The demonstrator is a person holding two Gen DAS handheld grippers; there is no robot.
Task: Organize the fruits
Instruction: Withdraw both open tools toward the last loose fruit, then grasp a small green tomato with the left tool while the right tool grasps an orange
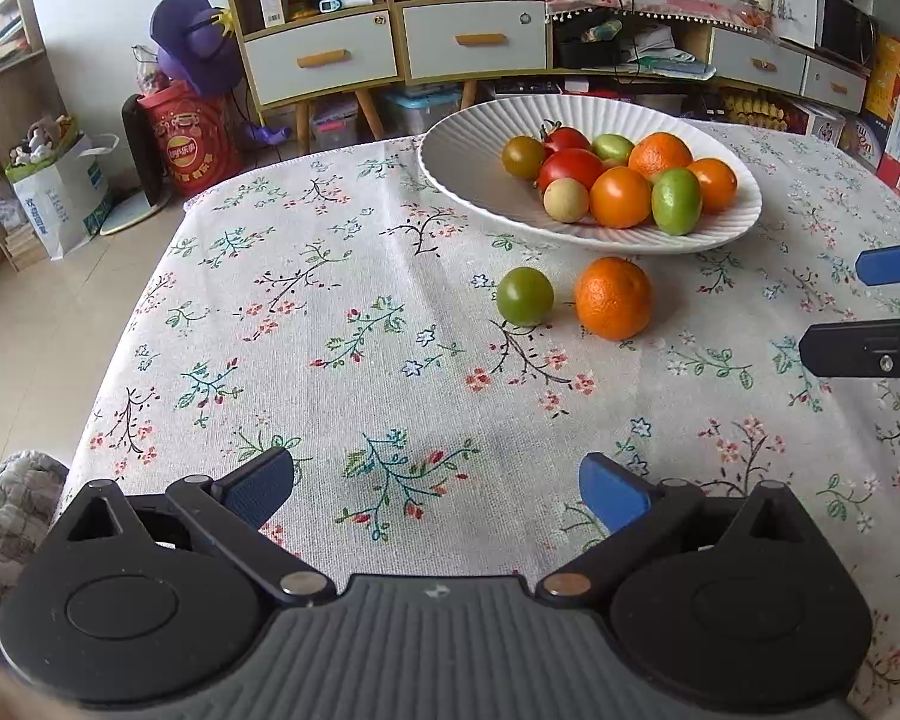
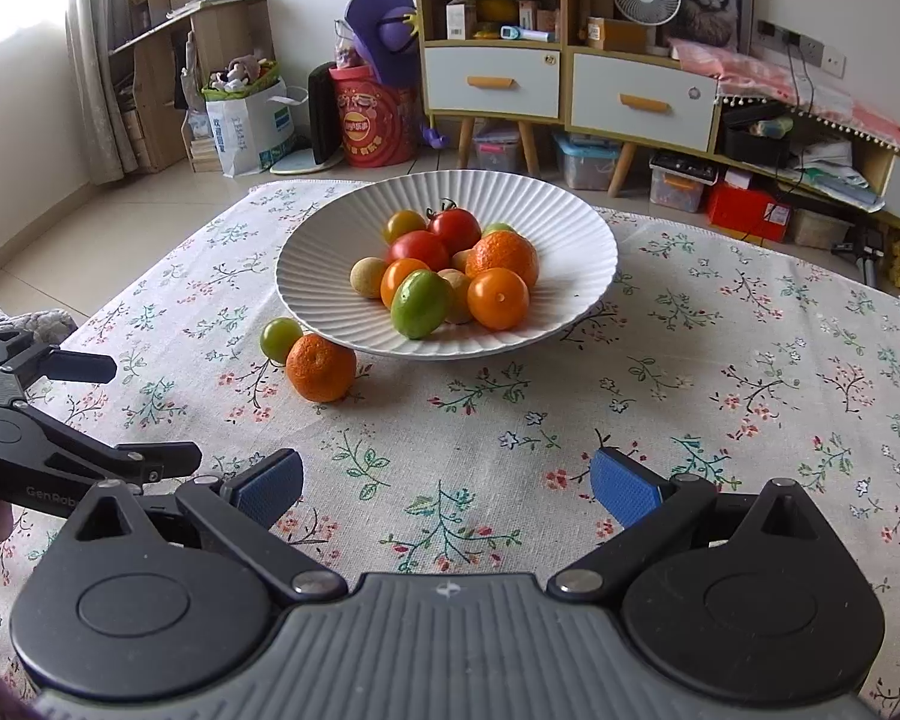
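Both tongs, left gripper (image 1: 437, 489) and right gripper (image 2: 447, 486), gaped empty. A tangerine (image 2: 321, 367) and green tomato (image 2: 281, 339) sat at the ribbed bowl's (image 2: 330, 300) seven o'clock; the left read "GenRob".

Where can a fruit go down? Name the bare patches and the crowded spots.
Bare cloth lies between the left gripper and the green tomato and tangerine, and between the right gripper and the plate. The plate's left inner side is bare too. Crowded: the fruit pile and the two loose fruits at the rim.
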